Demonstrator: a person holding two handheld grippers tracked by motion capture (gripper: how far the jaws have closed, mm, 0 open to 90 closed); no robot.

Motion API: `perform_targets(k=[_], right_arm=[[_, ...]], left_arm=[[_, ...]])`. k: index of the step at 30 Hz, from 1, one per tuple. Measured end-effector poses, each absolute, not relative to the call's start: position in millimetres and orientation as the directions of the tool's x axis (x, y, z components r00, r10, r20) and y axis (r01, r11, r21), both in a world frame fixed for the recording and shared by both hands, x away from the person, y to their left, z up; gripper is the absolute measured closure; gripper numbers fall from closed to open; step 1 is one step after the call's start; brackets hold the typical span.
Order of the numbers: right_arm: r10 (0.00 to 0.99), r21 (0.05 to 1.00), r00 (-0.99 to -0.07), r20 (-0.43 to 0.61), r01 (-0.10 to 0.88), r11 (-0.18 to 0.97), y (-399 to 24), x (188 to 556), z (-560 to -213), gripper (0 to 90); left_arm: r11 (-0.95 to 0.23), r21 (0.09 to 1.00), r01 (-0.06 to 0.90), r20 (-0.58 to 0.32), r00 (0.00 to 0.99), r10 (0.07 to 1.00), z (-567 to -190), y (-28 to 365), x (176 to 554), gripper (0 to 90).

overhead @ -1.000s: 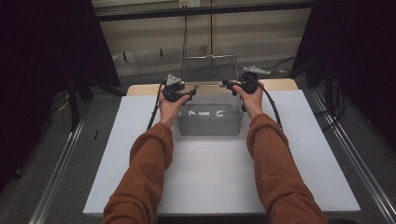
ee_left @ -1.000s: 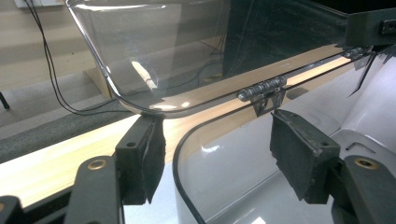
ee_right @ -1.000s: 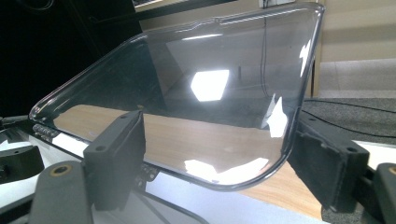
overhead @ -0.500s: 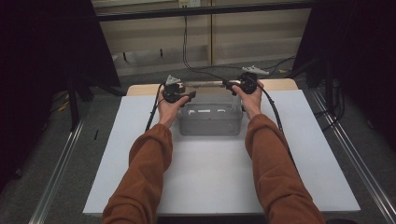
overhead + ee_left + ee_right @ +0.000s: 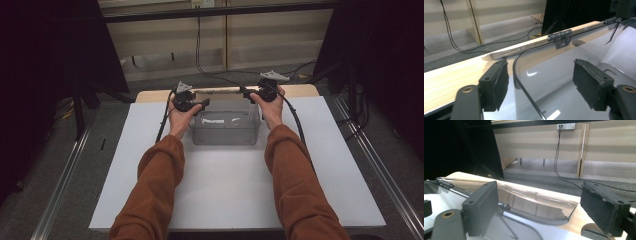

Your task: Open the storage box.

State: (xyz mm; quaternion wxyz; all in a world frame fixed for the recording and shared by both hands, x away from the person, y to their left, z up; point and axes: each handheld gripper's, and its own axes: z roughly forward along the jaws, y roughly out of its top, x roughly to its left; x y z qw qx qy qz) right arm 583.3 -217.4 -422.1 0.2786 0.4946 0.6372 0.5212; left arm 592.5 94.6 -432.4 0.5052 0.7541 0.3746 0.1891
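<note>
A clear plastic box (image 5: pixel 225 127) stands at the far middle of the white tabletop (image 5: pixel 225 195). Its hinged clear lid (image 5: pixel 220 91) lies folded back behind it, almost level. My left gripper (image 5: pixel 202 104) is at the box's back left corner, my right gripper (image 5: pixel 245 91) at the back right. In the left gripper view the lid's rounded corner (image 5: pixel 524 75) passes between the left gripper's (image 5: pixel 541 80) pads without touching them. In the right gripper view the lid's other corner (image 5: pixel 536 206) lies between the right gripper's (image 5: pixel 541 202) wide pads, also untouched. Both pairs of jaws have just been opening.
Black hinges (image 5: pixel 560 37) join the lid to the box along the back. A strip of bare wood (image 5: pixel 300 91) runs behind the white surface. Cables (image 5: pixel 200 50) trail on the floor by the far wall. Metal rails (image 5: pixel 380 170) flank the table.
The lid stood upright over the box a second ago and now lies swung back behind it. Both hands followed it back and down.
</note>
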Motion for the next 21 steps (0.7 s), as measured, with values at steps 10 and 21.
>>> perform_targets(k=[10, 21], right_arm=[[0.918, 0.952, -0.366, 0.151, 0.303, -0.036, -221.2, 567.6, -413.4, 14.1], [0.915, 0.96, -0.382, 0.129, 0.279, -0.019, -219.4, 553.6, -410.0, 11.1]], left_arm=[[-0.19, 0.922, 0.338, -0.071, 0.628, 0.775, -420.7, 96.1, 582.4, 16.0], [-0.167, 0.942, 0.292, -0.058, 0.629, 0.775, -413.9, 98.4, 570.5, 7.9]])
